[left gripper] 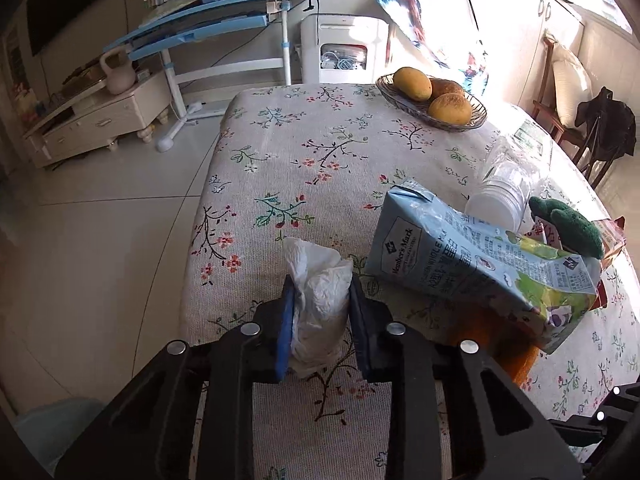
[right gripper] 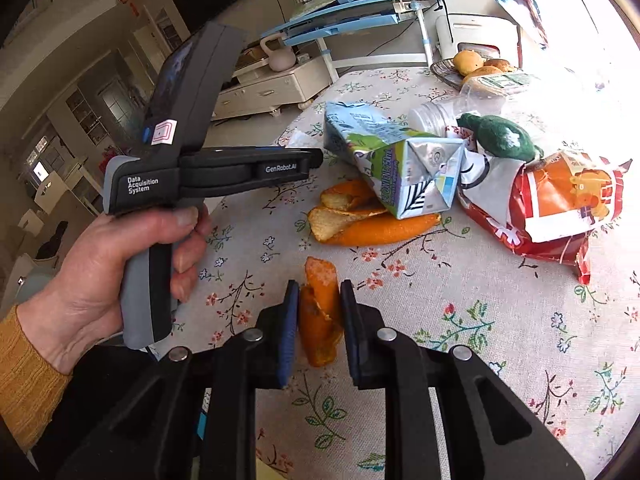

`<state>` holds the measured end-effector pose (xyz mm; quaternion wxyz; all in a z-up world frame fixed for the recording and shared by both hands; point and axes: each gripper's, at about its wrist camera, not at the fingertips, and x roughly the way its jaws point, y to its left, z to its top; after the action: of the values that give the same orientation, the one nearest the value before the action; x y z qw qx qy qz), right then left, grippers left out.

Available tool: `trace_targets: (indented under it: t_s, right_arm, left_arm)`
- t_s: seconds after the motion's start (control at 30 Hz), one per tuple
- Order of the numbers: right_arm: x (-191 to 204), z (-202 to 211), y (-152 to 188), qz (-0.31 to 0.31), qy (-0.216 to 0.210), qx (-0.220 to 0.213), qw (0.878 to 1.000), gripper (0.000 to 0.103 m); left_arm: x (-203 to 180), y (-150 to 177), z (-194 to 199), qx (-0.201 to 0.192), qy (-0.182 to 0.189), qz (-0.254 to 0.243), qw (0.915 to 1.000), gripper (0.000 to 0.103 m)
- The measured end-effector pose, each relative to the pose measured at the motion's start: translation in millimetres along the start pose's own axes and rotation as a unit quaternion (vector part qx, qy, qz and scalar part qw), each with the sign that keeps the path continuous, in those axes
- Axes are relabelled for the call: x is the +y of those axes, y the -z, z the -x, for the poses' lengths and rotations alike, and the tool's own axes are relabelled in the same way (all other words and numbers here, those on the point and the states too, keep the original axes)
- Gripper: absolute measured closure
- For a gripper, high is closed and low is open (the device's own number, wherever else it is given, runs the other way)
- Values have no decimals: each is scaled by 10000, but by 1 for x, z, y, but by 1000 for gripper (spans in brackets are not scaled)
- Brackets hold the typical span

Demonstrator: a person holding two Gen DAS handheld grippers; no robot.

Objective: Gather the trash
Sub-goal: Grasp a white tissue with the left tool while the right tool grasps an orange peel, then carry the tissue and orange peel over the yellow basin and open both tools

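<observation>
- Sunlit living room: a blue tilting desk (left gripper: 208,20) and a low white cabinet (left gripper: 96,120) stand beyond the table (left gripper: 280,140), whose floral cloth carries all the trash.
- Biggest of the litter is the crushed milk carton (left gripper: 476,264), lying on its side over a pile of orange peel (right gripper: 360,216); just beside it are a torn red snack bag (right gripper: 560,204), a clear plastic bottle (left gripper: 504,188) and a green stuffed toy (right gripper: 500,136).
- A wicker fruit basket (left gripper: 400,102) at the far edge is not trash, I judge, and should be left alone.
- Left gripper (left gripper: 320,312): jaws drawn in on a crumpled white tissue (left gripper: 316,300) near the table's front edge, both pads touching it.
- Right gripper (right gripper: 319,320): jaws nearly closed on a single strip of orange peel (right gripper: 320,312), apart from the main pile.
- The person's hand (right gripper: 100,280), in a mustard sleeve, grips the left tool's handle.
- To do this well: lift both pieces straight up before swinging away, so the peel does not drag on the cloth and the tissue clears the carton.
- The tissue is soft and may slip; the grip should stay firm until it is over the bin.
- A pale bin-like shape (left gripper: 52,428) shows low at the left, too dim to confirm.
</observation>
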<state>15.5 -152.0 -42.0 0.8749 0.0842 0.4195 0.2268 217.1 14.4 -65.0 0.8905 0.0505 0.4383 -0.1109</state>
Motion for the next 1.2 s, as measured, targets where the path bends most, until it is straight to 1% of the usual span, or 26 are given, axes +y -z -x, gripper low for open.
trace_targets:
  t_s: [0.1, 0.17, 0.3, 0.4, 0.47, 0.53, 0.7, 0.83, 0.97, 1.1, 1.2]
  right_arm:
    - [-12, 22, 2, -117, 7, -114, 9999, 81]
    - [-21, 36, 0, -195, 44, -243, 9995, 81]
    - [-34, 68, 6, -406, 117, -623, 9972, 81]
    - [-41, 85, 10, -599, 108, -944, 9937, 81]
    - [-42, 90, 8, -699, 75, -1088, 9916, 81]
    - [-41, 94, 6, -659, 110, -1166, 9909, 81]
    - [-31, 104, 7, -509, 173, -1299, 9901, 81]
    - [-31, 116, 24, -557, 164, -1384, 9887, 81]
    - [-32, 119, 37, -632, 148, -1367, 9885, 81]
    - [-29, 123, 41, -578, 130, -1381, 9886, 81]
    - [-24, 124, 50, -543, 108, -1331, 9896, 81]
  left_arm:
    - [-5, 5, 9, -65, 109, 25, 9999, 81]
    - [-10, 10, 25, -190, 171, 64, 9997, 81]
    - [-18, 21, 71, -656, 312, 197, 9972, 81]
    - [-30, 32, 105, -1022, 291, 60, 9943, 81]
    - [-36, 42, 122, -1174, 320, 106, 9925, 81]
    - [-40, 54, 136, -1285, 322, 153, 9911, 81]
    - [-50, 76, 158, -1396, 252, 120, 9898, 81]
    - [-51, 90, 168, -1432, 228, 130, 9893, 81]
    - [-54, 100, 172, -1423, 253, 111, 9894, 81]
    - [-60, 107, 177, -1455, 249, 23, 9890, 81]
    - [-63, 113, 179, -1445, 265, -3, 9891, 81]
